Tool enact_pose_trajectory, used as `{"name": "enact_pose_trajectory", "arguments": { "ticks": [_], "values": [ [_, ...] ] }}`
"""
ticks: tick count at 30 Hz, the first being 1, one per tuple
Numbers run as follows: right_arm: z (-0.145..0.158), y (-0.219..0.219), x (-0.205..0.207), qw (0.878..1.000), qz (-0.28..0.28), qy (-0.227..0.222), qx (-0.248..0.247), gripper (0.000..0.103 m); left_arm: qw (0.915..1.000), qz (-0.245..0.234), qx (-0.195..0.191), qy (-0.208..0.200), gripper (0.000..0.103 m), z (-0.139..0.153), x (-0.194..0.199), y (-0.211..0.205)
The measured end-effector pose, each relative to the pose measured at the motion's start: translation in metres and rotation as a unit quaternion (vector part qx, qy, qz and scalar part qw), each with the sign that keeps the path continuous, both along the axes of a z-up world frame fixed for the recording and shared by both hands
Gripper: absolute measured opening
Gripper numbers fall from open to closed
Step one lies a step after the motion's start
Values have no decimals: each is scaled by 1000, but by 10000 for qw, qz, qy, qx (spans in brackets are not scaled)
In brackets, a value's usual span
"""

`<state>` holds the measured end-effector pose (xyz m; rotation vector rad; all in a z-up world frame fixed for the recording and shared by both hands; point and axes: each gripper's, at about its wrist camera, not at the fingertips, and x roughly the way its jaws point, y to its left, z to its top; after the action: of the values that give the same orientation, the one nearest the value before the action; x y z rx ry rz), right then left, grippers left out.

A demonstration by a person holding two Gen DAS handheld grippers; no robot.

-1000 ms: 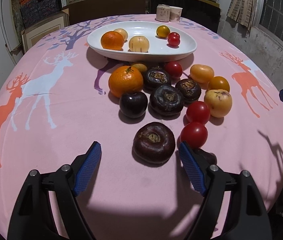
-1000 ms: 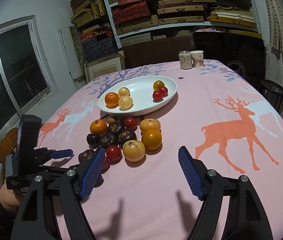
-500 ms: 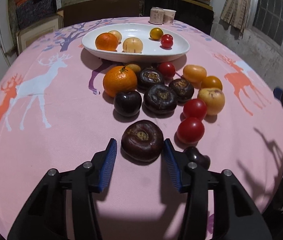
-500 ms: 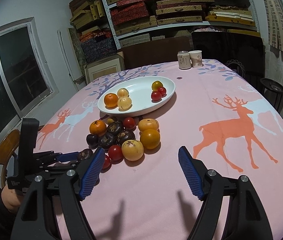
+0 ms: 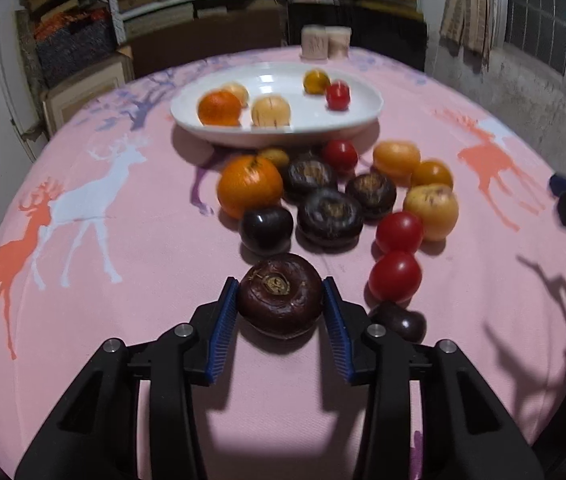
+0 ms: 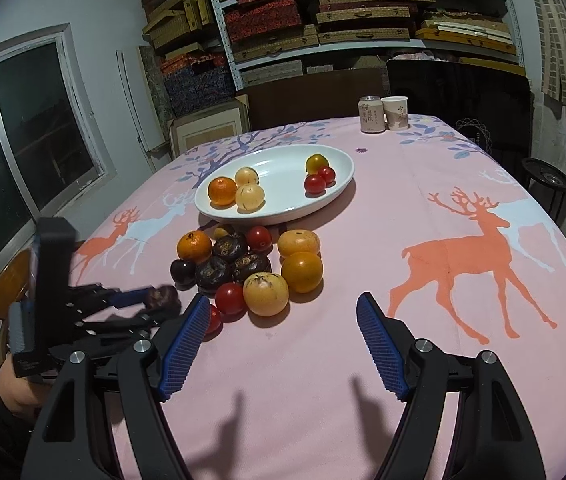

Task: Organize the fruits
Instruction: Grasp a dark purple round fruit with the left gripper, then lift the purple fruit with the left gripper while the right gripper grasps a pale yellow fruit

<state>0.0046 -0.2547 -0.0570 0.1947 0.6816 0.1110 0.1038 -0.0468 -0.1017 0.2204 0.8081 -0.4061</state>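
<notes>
The dark brown water chestnut [image 5: 281, 295], squat, round and glossy with a dry stem scar on top, sits between the left tongs [image 5: 281, 312], nearer the camera than the fruit cluster [image 5: 331, 200] on the pink cloth-covered table [image 5: 123, 280]. The ribbed blue pads [image 5: 222, 322] are closing and touch both its flanks. The right tongs [image 6: 283, 344] stand apart, holding nothing.

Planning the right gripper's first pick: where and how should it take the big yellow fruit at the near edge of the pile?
Grip the yellow fruit across its round middle, coming from the open near-right side; red tomatoes crowd its left and an orange fruit sits behind.
</notes>
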Motion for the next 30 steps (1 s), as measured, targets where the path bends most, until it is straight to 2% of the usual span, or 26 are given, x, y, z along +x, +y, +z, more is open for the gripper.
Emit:
{"name": "enact_pose_trajectory", "arguments": {
  "ticks": [3, 5, 7, 10, 16, 23, 25, 30],
  "values": [
    [-13, 8, 12, 9994, 165, 282, -76, 71, 9974, 224, -605, -314, 41, 13, -7, 22],
    [-21, 11, 23, 9989, 225, 409, -18, 64, 9944, 442, -924, -273, 41, 14, -3, 37],
    [-25, 13, 34, 9985, 239, 490, 110, 62, 9921, 604, -1084, -177, 41, 13, 1, 45],
    [-28, 12, 50, 9975, 198, 564, 385, 61, 9927, 576, -1055, -127, 41, 12, 3, 44],
    [-40, 16, 76, 9950, 50, 841, 534, 58, 9928, 528, -1074, -87, 41, 10, 2, 43],
    [-47, 12, 84, 9914, 91, 931, 920, 47, 9933, 499, -1042, -50, 41, 9, 4, 40],
    [-47, 11, 83, 9917, 54, 917, 897, 39, 9933, 492, -1043, -49, 41, 9, 4, 40],
    [-42, 10, 73, 9926, 139, 746, 948, 39, 9930, 513, -1066, -45, 41, 9, 4, 41]
  ]
}}
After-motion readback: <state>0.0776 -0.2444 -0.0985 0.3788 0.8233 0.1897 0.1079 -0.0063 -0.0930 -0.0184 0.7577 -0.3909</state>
